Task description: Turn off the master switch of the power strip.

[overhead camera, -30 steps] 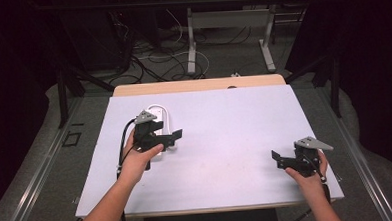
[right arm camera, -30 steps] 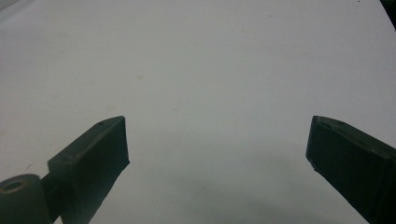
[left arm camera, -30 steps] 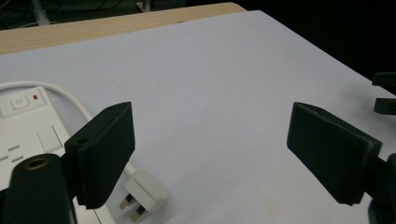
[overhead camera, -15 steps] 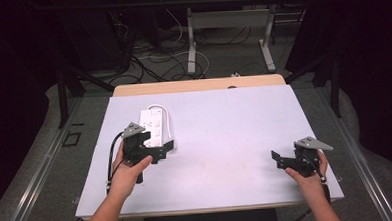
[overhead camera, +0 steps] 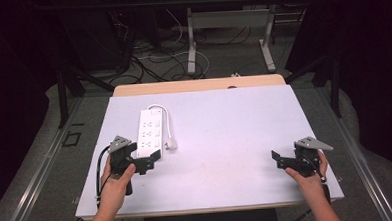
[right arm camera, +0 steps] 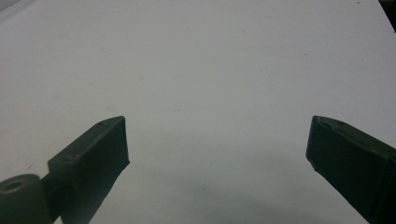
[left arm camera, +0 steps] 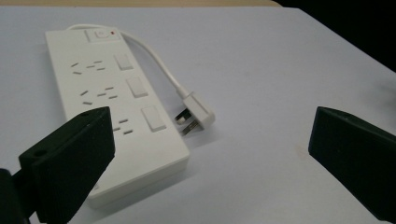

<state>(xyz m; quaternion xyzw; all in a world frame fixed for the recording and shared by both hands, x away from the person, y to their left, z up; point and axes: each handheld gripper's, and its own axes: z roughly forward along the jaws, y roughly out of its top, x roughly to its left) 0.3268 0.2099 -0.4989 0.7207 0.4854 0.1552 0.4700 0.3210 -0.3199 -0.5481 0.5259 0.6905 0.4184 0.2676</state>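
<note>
High overhead, two close gripper views

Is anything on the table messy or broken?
Nothing looks broken. The white power strip lies flat near the open left gripper, a bit slanted to the table edge. Its plug rests loose on the table beside it, plugged into nothing.

Left gripper (overhead camera: 148, 160): drawn back toward the table's near left edge, now at the near end of the power strip (overhead camera: 150, 130); jaws just opened wide, nothing between them. Power strip: formerly hidden under the gripper, now uncovered, with its cord and plug (overhead camera: 171, 142) beside it.
</note>
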